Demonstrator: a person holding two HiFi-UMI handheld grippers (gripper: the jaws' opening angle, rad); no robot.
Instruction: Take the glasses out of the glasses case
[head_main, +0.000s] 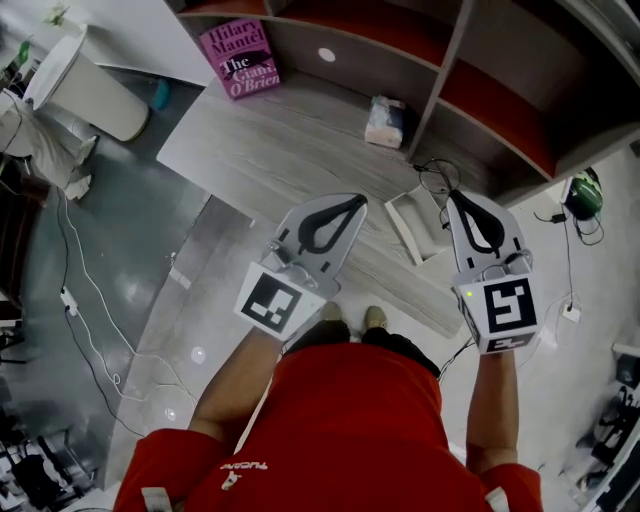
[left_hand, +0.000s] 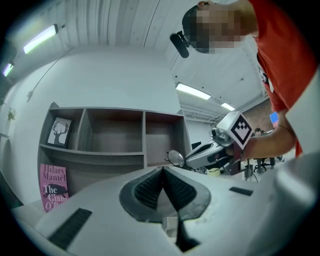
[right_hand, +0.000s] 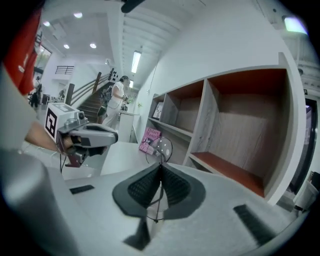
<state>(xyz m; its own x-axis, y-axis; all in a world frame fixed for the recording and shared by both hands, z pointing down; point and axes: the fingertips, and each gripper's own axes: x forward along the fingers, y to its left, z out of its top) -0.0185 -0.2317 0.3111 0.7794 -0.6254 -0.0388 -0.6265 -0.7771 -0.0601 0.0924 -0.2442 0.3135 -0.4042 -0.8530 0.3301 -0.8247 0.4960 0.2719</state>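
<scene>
My right gripper (head_main: 456, 197) is shut on thin wire-rimmed glasses (head_main: 437, 178), held in the air above the table's right end. In the right gripper view a round lens (right_hand: 161, 146) sticks out past the jaw tips, and a thin temple wire runs down between the closed pads (right_hand: 172, 186). A white glasses case (head_main: 418, 226) lies open on the table just left of that gripper. My left gripper (head_main: 354, 201) hovers over the table with its jaws shut and nothing between them. In the left gripper view the right gripper (left_hand: 216, 150) carries the glasses lens (left_hand: 175, 158).
A pink book (head_main: 238, 58) leans at the back of the grey wooden table (head_main: 260, 140). A small tissue packet (head_main: 385, 122) lies near the shelf unit (head_main: 500, 90). A white bin (head_main: 88, 92) stands on the floor at left, and cables (head_main: 85, 290) trail over it.
</scene>
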